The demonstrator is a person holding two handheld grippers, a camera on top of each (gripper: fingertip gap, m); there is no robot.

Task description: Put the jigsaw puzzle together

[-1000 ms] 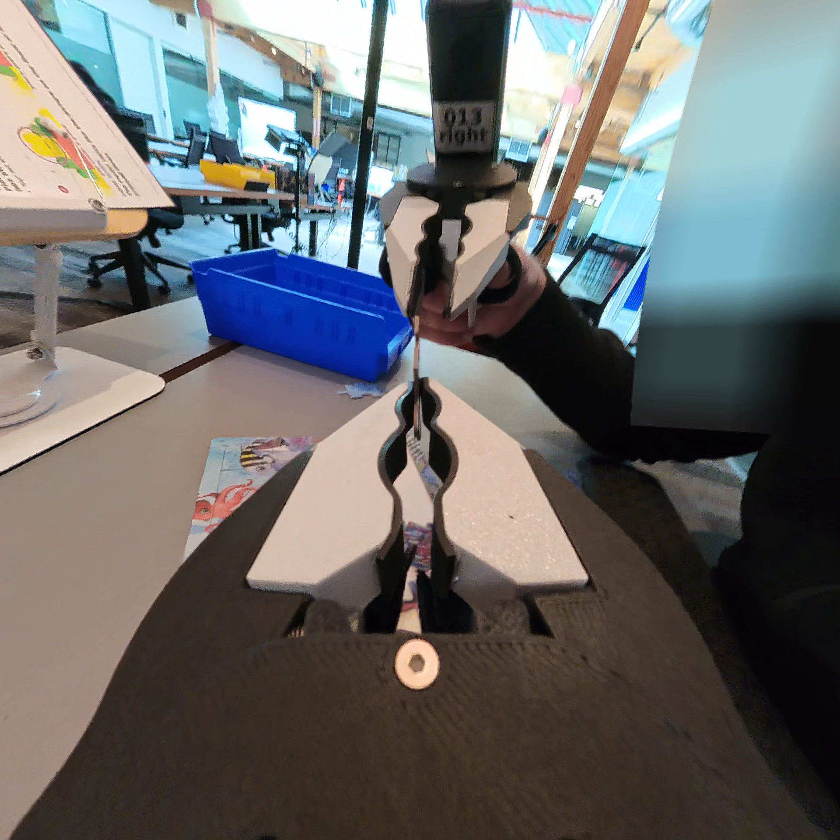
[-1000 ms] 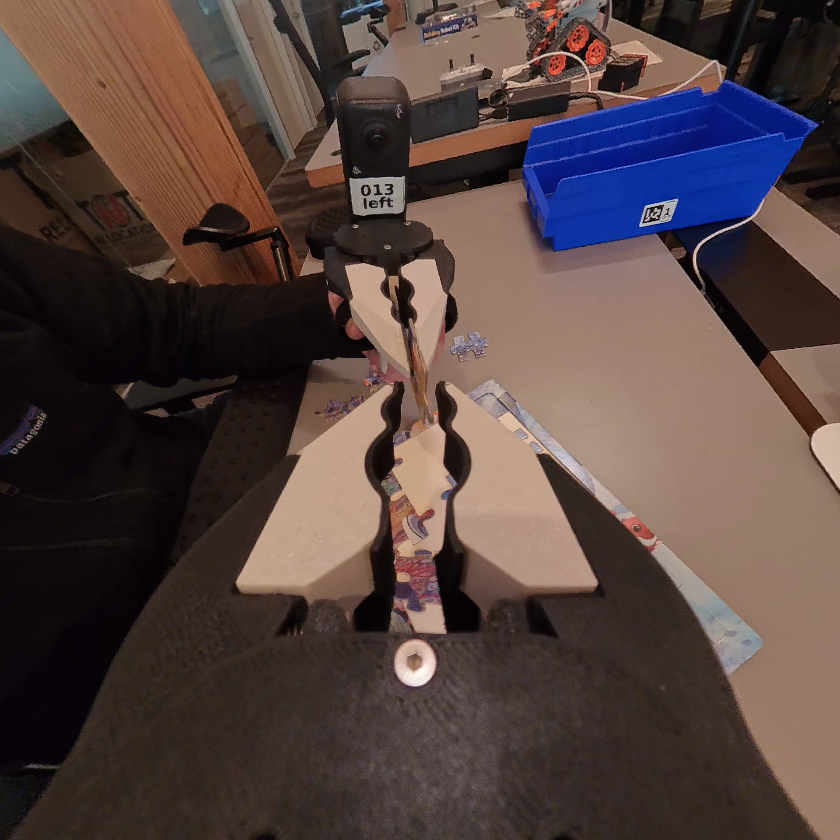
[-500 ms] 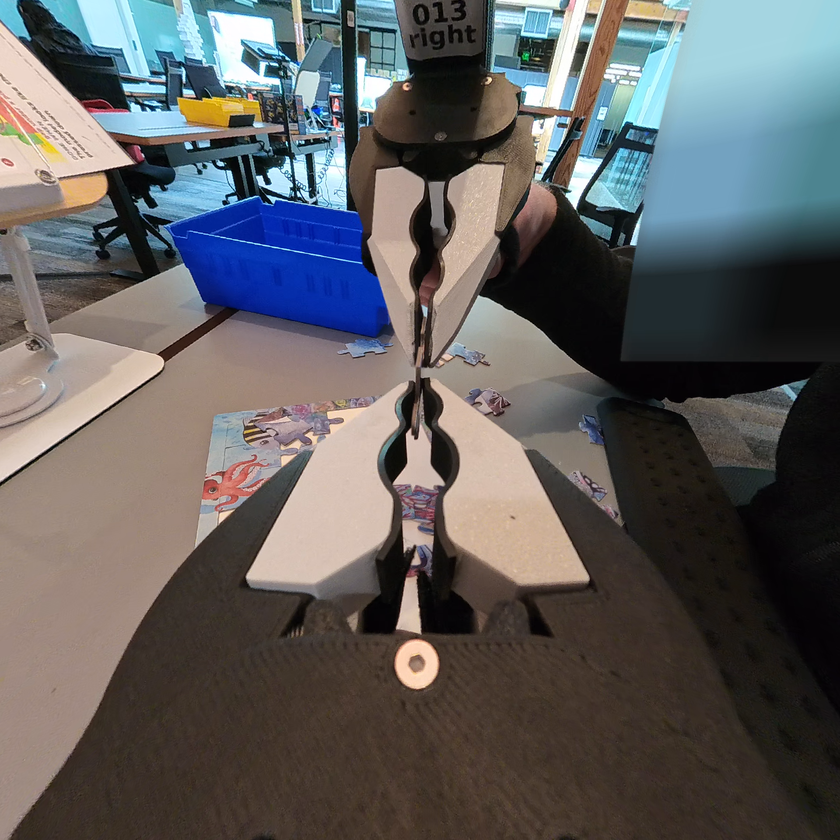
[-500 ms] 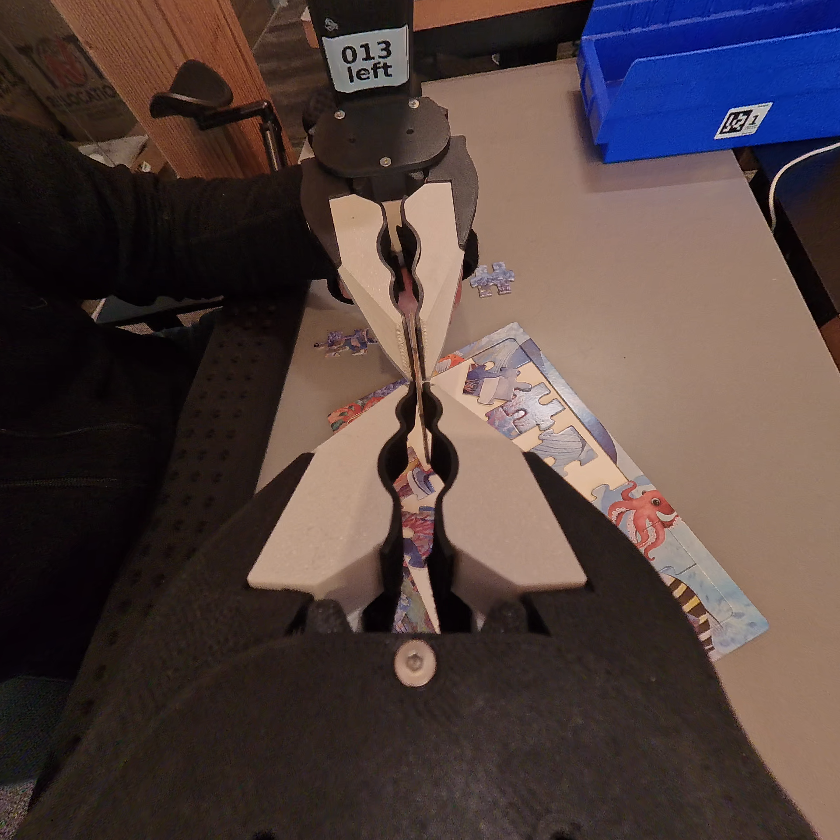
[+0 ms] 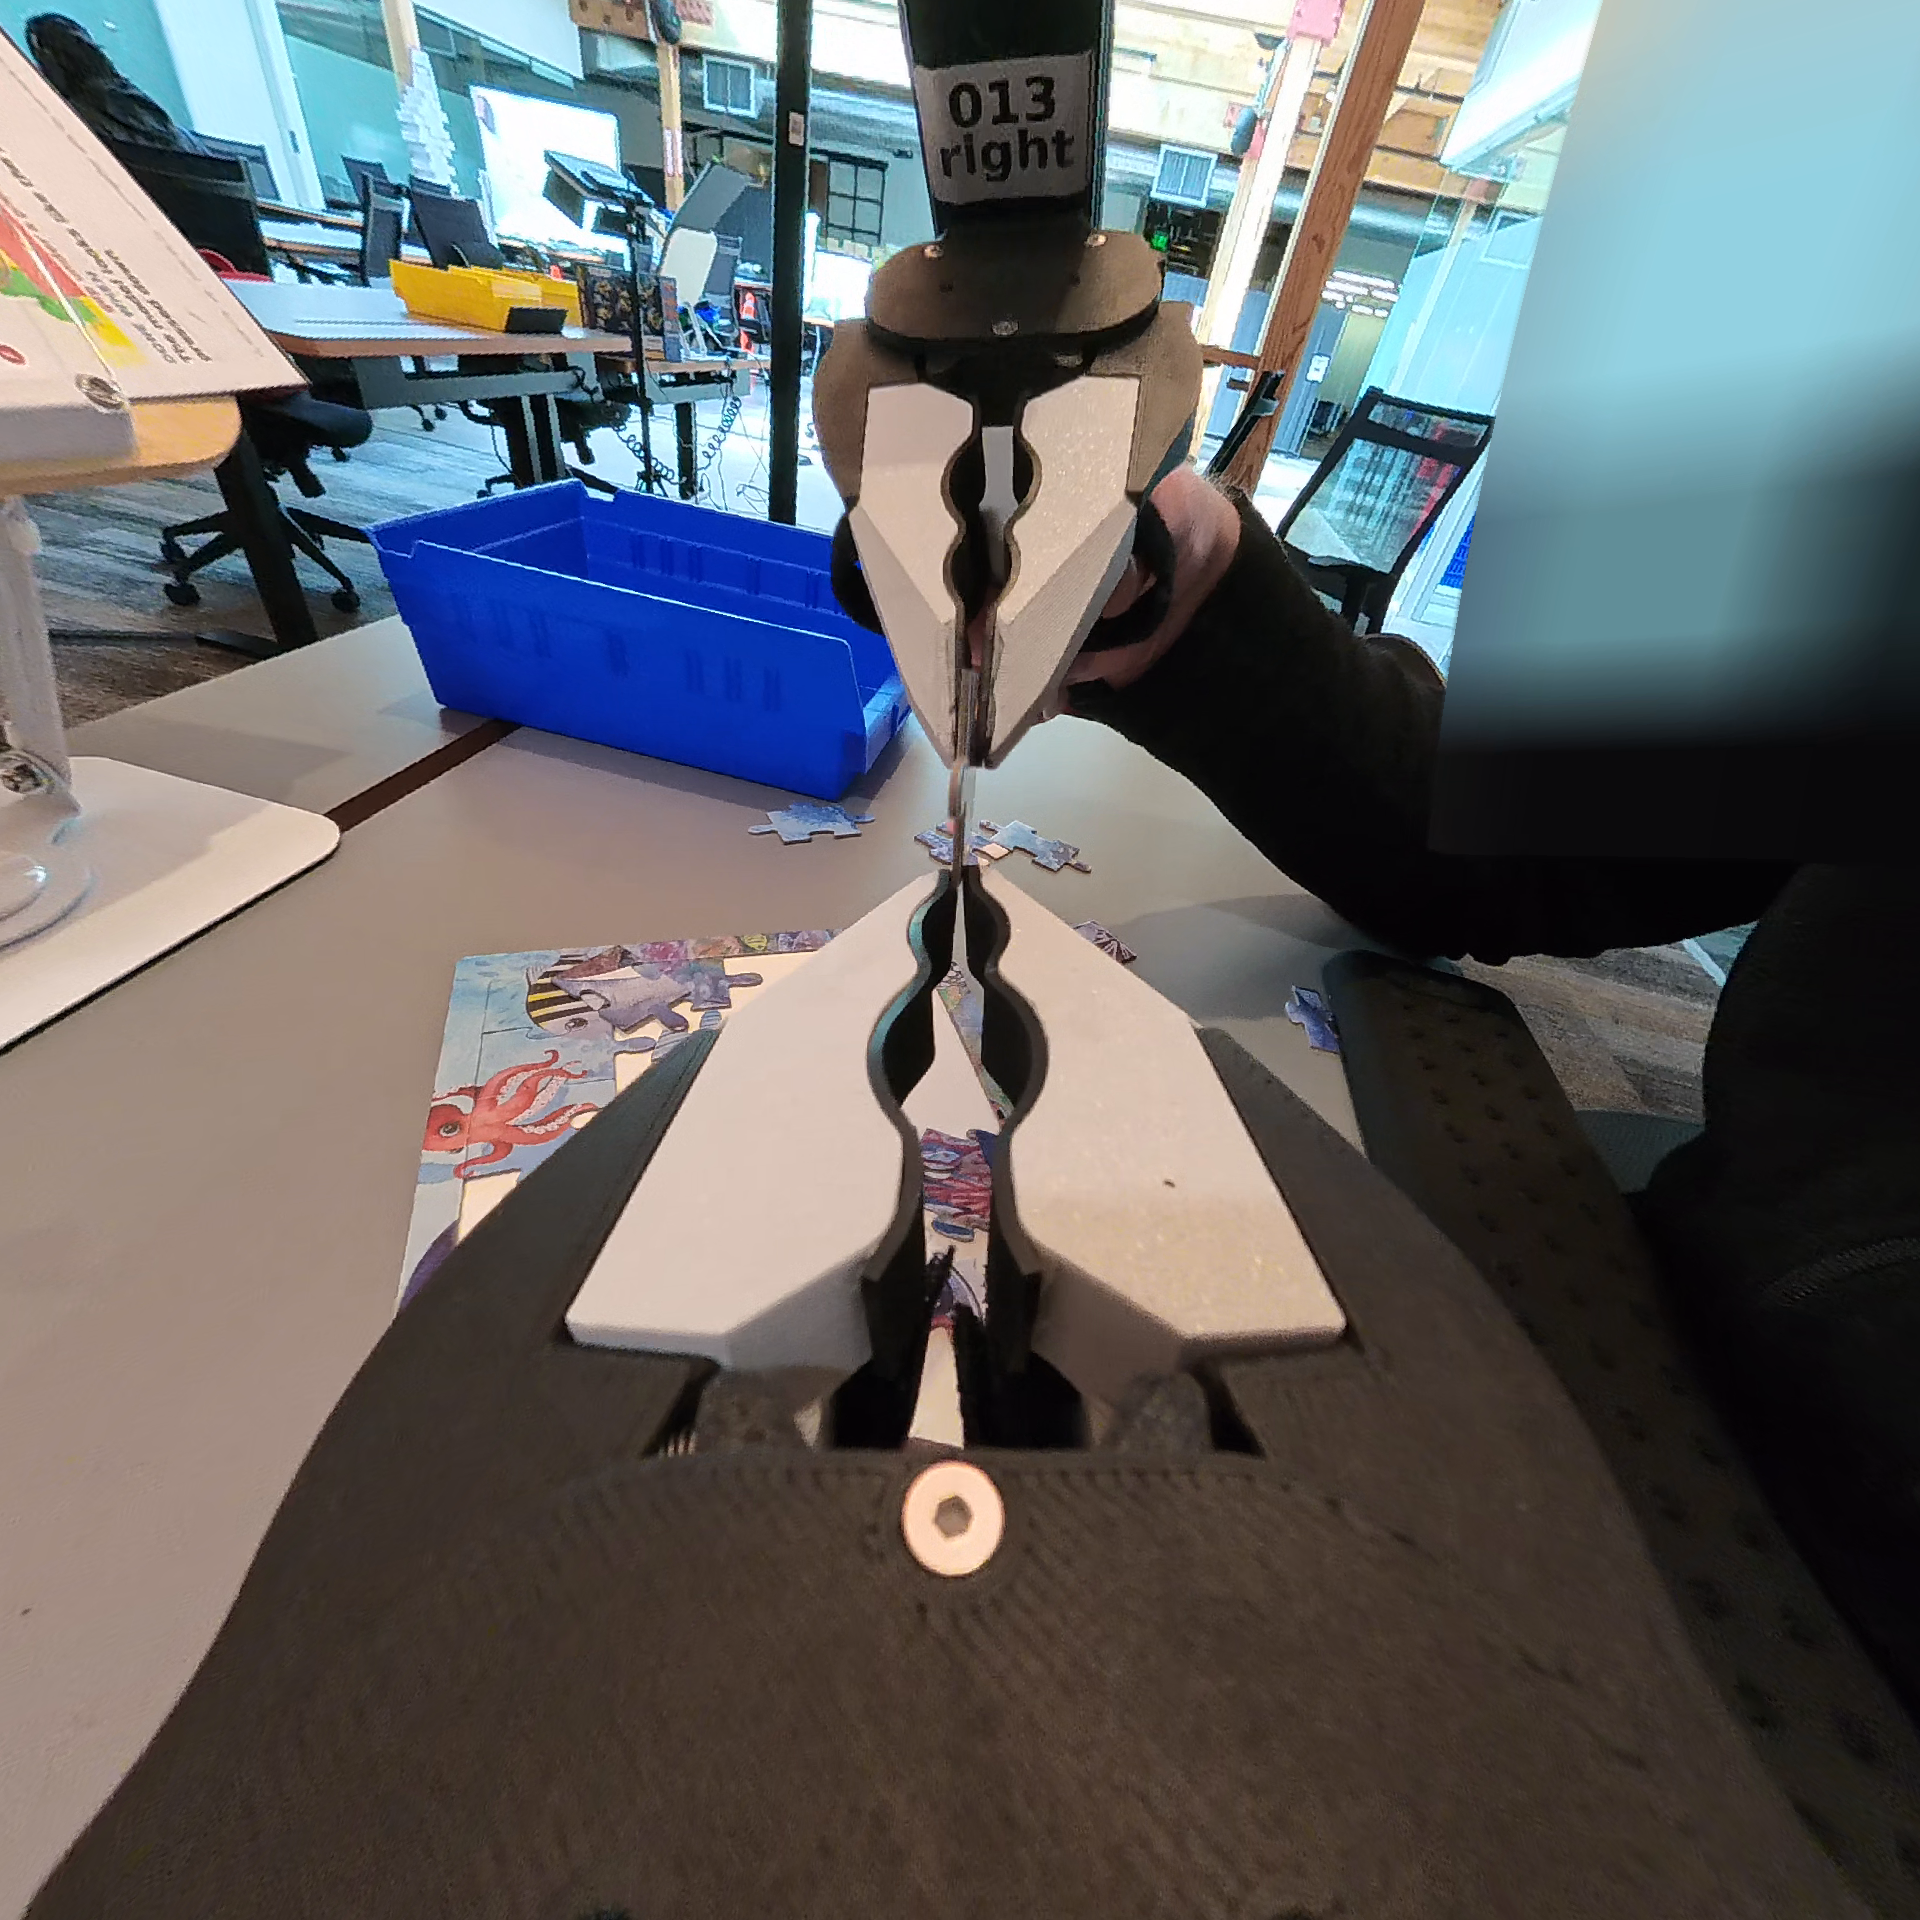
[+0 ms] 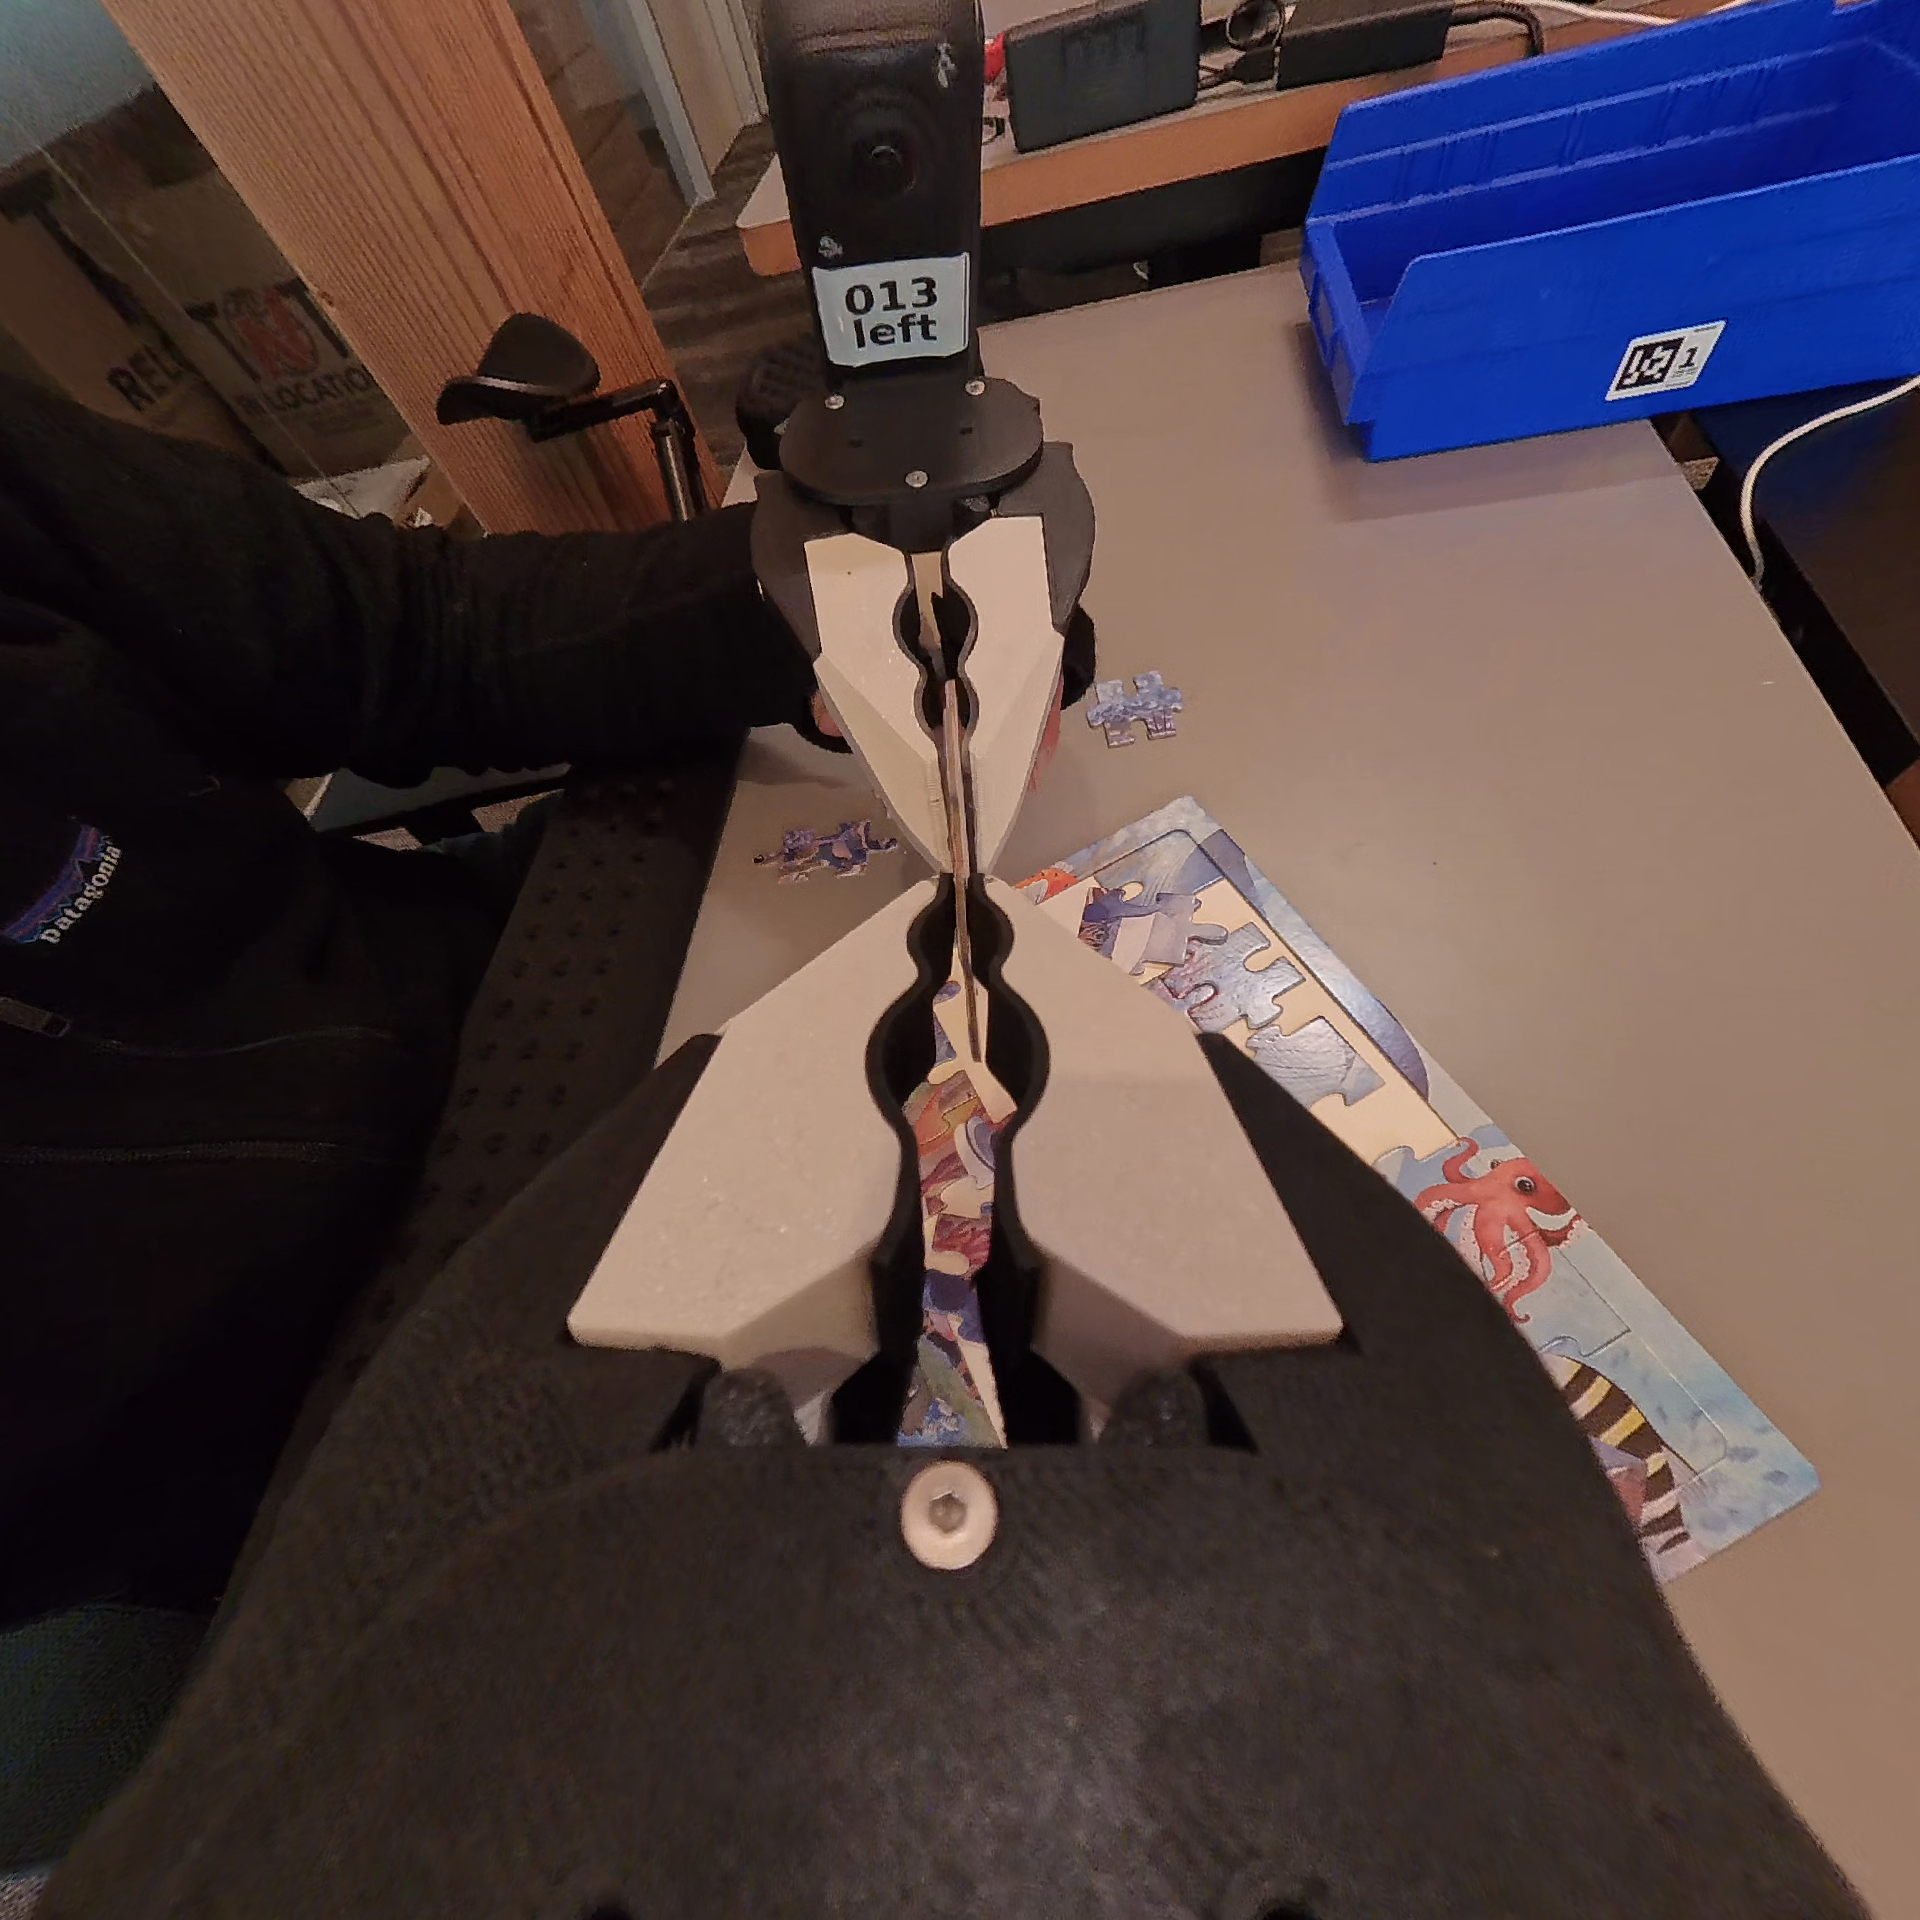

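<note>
Both tools, left tool (image 5: 958, 883) and right tool (image 6: 961, 883), pinch one puzzle piece (image 6: 958, 831) edge-on, tip to tip, above the puzzle board (image 6: 1455, 1174) on the bench (image 6: 1455, 727).

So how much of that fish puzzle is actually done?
Partly. The puzzle board has pieces seated around the octopus and striped fish, but pale empty slots show near its far end. Both the left gripper and right gripper pinch one piece edge-on above it. Loose pieces wait on the table.

black sleeves (image 6: 468, 634), white-faced black grippers
</note>
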